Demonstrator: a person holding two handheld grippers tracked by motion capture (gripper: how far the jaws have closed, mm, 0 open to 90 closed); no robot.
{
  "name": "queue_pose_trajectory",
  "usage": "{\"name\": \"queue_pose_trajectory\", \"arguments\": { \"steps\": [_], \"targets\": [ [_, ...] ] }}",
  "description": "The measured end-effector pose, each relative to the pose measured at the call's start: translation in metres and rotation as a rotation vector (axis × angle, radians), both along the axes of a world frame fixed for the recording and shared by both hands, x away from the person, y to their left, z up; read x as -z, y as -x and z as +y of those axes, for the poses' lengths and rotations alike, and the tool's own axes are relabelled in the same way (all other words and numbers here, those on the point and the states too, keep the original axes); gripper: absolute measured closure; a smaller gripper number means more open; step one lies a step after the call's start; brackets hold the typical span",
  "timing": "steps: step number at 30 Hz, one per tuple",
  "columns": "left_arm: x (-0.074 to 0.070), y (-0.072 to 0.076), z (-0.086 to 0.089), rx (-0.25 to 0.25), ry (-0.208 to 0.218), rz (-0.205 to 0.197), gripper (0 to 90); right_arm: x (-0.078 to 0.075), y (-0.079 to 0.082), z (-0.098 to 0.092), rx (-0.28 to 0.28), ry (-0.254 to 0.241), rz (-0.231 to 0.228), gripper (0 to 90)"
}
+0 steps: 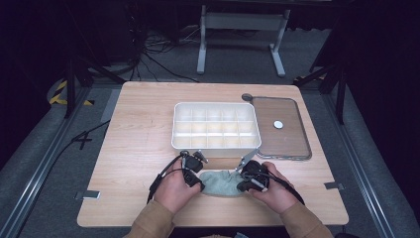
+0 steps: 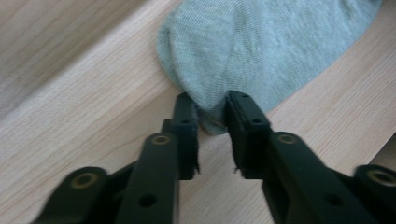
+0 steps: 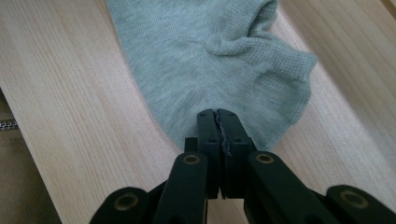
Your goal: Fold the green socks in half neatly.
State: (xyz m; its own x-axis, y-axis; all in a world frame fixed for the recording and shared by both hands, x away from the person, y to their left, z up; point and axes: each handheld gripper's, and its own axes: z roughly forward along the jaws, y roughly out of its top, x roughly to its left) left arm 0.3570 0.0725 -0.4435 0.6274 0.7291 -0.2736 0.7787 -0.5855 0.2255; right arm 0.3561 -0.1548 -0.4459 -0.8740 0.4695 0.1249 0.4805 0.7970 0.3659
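A pale grey-green sock (image 1: 220, 182) lies flat on the wooden table near its front edge, between my two hands. My left gripper (image 1: 201, 185) is at the sock's left end. In the left gripper view its jaws (image 2: 212, 109) stand a little apart, with a bunched edge of the sock (image 2: 261, 46) between the tips, loosely held at most. My right gripper (image 1: 241, 187) is at the sock's right end. In the right gripper view that gripper (image 3: 217, 116) is shut on the sock's (image 3: 210, 56) near edge, pads pressed together over the fabric.
A white tray (image 1: 176, 126) divided into several empty compartments stands just beyond the hands. To its right lies a brown zipped case (image 1: 292, 141) with a small white disc (image 1: 278, 124) on it. The table edge runs close behind the wrists.
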Motion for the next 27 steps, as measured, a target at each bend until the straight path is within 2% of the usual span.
{"name": "queue_pose_trajectory", "arguments": {
  "steps": [3, 13, 16, 20, 21, 23, 27],
  "targets": [
    [-0.002, 0.001, -0.001, 0.008, 0.0, -0.016, 82.9, 0.0, 0.0, 0.001, -0.003, 0.009, -0.005, 89.1],
    [-0.017, 0.003, 0.002, 0.019, 0.03, -0.041, 83.0, -0.001, 0.002, 0.001, -0.014, 0.013, -0.017, 88.3],
    [-0.02, 0.003, -0.001, 0.03, 0.007, -0.03, 82.9, -0.005, 0.002, -0.004, 0.004, -0.014, -0.031, 88.0],
    [-0.021, 0.002, -0.004, 0.036, -0.017, -0.011, 82.8, -0.011, 0.001, -0.017, 0.068, -0.053, -0.059, 88.7],
    [-0.021, 0.001, -0.005, 0.038, -0.019, -0.018, 82.8, -0.01, 0.001, -0.02, 0.077, -0.057, -0.061, 88.8],
    [-0.023, 0.002, -0.006, 0.038, -0.037, -0.014, 82.8, -0.008, 0.001, -0.021, 0.089, -0.056, -0.049, 88.9],
    [-0.024, 0.001, -0.006, 0.04, -0.034, -0.021, 82.7, -0.001, 0.002, -0.019, 0.08, -0.044, -0.04, 89.0]
  ]
}}
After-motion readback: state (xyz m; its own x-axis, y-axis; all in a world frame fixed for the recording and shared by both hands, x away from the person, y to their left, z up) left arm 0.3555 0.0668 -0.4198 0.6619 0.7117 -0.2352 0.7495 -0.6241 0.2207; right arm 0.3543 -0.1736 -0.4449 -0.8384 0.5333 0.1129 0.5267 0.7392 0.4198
